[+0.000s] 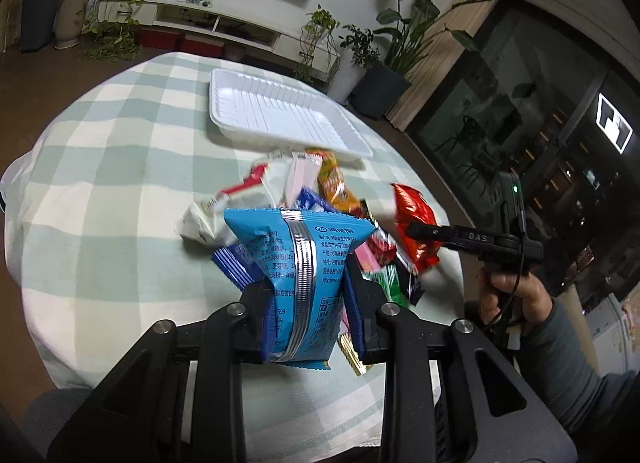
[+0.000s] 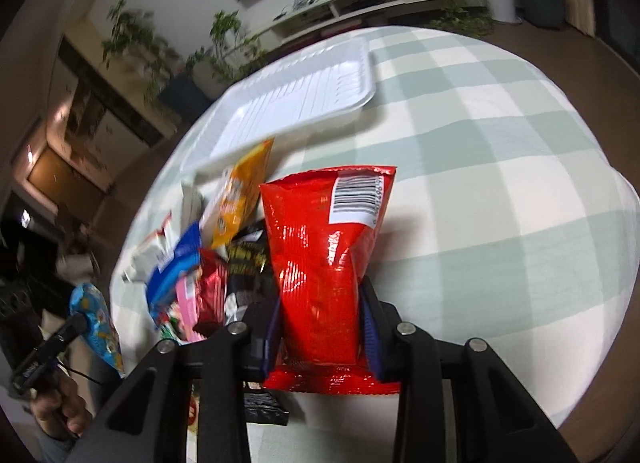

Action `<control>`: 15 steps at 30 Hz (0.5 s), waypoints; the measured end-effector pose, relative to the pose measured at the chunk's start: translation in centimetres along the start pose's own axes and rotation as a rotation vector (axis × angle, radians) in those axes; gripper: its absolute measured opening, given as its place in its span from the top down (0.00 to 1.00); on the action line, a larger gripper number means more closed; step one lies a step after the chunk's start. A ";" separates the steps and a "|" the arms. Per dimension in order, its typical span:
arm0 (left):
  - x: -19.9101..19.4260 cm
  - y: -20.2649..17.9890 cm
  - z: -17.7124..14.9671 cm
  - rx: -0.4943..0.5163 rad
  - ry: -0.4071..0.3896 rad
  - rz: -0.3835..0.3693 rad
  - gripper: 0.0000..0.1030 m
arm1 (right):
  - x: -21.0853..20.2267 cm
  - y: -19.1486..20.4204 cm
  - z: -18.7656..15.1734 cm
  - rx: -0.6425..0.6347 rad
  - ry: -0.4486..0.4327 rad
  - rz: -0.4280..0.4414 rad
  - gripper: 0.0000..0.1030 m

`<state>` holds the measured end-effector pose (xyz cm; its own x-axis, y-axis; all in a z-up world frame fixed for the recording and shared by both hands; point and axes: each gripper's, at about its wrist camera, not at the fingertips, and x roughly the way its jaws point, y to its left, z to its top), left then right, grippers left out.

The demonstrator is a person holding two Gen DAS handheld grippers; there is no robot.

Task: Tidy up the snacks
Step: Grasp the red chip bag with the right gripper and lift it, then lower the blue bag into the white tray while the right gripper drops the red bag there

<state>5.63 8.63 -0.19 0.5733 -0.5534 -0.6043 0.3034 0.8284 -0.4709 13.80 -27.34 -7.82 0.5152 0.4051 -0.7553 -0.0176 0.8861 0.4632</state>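
Observation:
My left gripper is shut on a blue snack bag, pinched at its lower half and held upright over the table. In the right wrist view the same bag hangs at the far left. My right gripper is shut on a red snack bag with a barcode at its top; the fingers squeeze its waist. From the left wrist view that red bag hangs just right of the pile. A pile of mixed snack packets lies before a white ribbed tray holding nothing.
A green-and-white checked cloth covers the round table. A person's hand and grey sleeve hold the right gripper. Potted plants and a low white cabinet stand beyond the table's far edge.

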 end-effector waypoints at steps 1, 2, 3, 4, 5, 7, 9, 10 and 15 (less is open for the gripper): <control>-0.2 0.2 0.4 -0.003 -0.007 0.001 0.75 | -0.3 -0.4 0.3 0.016 -0.011 0.001 0.65; -0.5 0.6 1.0 -0.008 -0.016 0.003 0.75 | -0.8 -1.0 0.7 0.033 -0.023 -0.001 0.65; -0.8 1.1 2.0 -0.013 -0.028 0.013 0.75 | -1.3 -1.6 1.1 0.049 -0.037 -0.008 0.65; -1.0 1.4 2.6 -0.016 -0.034 0.019 0.75 | -1.8 -2.3 1.7 0.066 -0.051 -0.020 0.65; -1.1 1.8 3.5 -0.015 -0.037 0.028 0.75 | -2.2 -2.8 2.2 0.078 -0.062 -0.031 0.65; -1.1 2.4 5.6 0.001 -0.042 0.053 0.75 | -2.9 -3.7 3.7 0.100 -0.080 -0.052 0.65; -0.6 2.6 8.4 0.033 -0.041 0.089 0.75 | -3.4 -3.8 5.4 0.103 -0.099 -0.063 0.65; -0.3 2.6 9.4 0.047 -0.041 0.097 0.75 | -3.6 -3.6 6.6 0.096 -0.111 -0.061 0.65; 3.2 2.0 16.3 0.123 0.004 0.133 0.75 | -2.5 -0.1 12.4 -0.003 -0.130 -0.058 0.65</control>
<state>20.47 9.89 7.40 0.6118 -0.4386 -0.6582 0.3162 0.8984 -0.3047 23.14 -31.23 -0.22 0.6220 0.3210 -0.7142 0.0129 0.9078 0.4192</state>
